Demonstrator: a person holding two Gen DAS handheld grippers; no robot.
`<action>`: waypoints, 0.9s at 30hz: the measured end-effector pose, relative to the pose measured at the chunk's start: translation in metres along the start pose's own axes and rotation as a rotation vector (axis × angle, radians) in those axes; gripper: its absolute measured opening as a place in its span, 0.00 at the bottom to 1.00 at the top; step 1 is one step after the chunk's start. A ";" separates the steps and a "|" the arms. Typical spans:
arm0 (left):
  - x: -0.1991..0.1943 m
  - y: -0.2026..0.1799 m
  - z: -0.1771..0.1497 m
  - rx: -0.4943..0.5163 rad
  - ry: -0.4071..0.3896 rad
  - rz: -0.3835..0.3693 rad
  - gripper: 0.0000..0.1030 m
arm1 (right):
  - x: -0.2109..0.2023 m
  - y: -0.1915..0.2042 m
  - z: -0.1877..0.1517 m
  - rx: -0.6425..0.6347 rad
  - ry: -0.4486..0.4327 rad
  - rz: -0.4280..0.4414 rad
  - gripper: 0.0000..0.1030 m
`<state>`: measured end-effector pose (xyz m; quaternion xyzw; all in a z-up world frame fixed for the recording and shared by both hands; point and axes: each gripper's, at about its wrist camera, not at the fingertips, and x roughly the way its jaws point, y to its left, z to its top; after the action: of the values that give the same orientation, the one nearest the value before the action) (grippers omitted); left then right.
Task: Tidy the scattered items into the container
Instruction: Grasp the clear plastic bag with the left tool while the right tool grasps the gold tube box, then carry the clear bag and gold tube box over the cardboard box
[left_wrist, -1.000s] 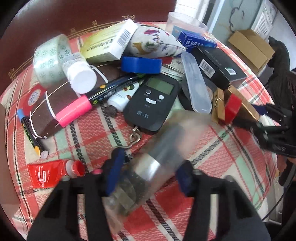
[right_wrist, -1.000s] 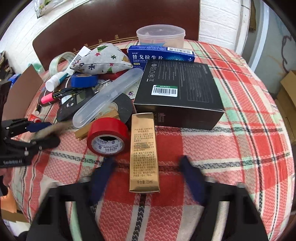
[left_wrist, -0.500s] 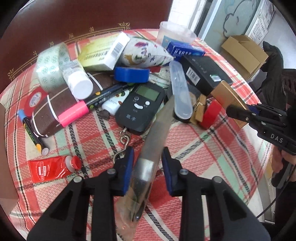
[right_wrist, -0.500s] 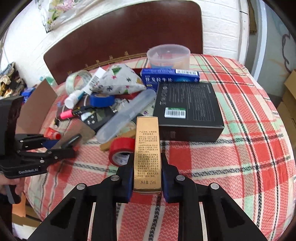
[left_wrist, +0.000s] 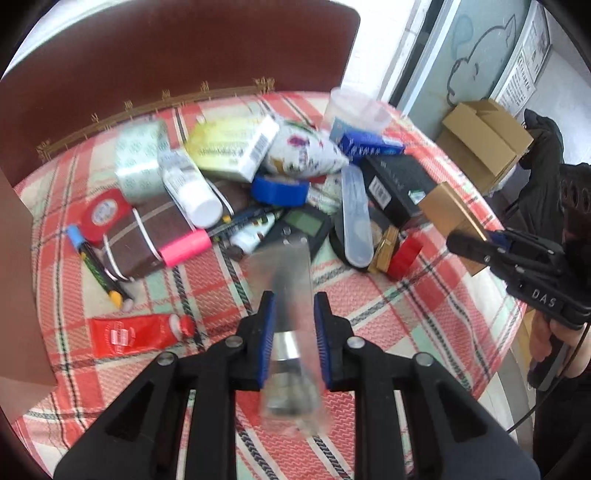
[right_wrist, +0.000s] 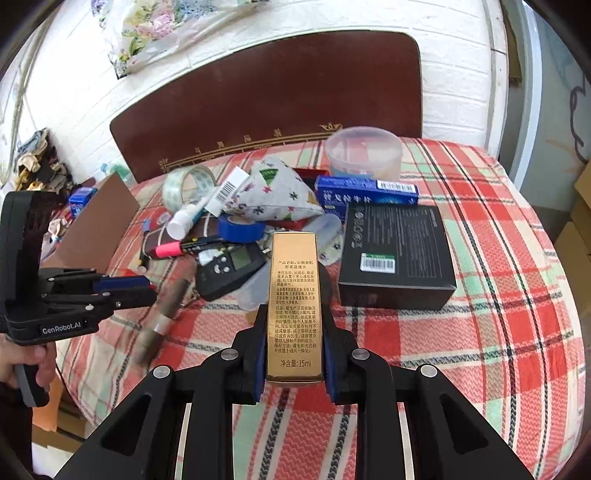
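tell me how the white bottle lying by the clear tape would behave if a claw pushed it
The white bottle lies on its side and looks round, so it would likely roll. It rests on the brown pouch, so it may slip off. Probably light plastic.

A home room: a round table under a plaid tablecloth (right_wrist: 498, 295), a wooden chair back (right_wrist: 266, 96) at 12 o'clock, white brick wall (right_wrist: 74, 74), cardboard boxes (left_wrist: 484, 144) at 2 o'clock.

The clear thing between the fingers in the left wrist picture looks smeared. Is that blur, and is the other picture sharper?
Left wrist view: the clear plastic sleeve held in the left gripper is motion-blurred, and the pile behind is soft; straight edges bow from the fisheye lens. Right wrist view: crisp, the print on the gold box in the right gripper is legible, only the sleeve at left is smeared.
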<state>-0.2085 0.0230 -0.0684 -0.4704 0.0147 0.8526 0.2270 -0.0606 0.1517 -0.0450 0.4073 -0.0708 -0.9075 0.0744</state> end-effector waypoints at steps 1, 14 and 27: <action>-0.003 0.001 0.001 -0.001 -0.007 0.002 0.19 | -0.001 0.003 0.002 -0.006 -0.006 0.003 0.25; 0.030 -0.010 -0.016 0.010 0.097 0.089 0.63 | 0.000 0.014 0.002 -0.023 0.002 0.021 0.25; 0.051 0.011 -0.019 -0.125 0.162 0.124 0.20 | 0.007 -0.005 -0.006 0.019 0.014 0.041 0.25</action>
<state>-0.2207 0.0276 -0.1221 -0.5494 0.0088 0.8234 0.1418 -0.0614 0.1546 -0.0549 0.4127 -0.0870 -0.9023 0.0895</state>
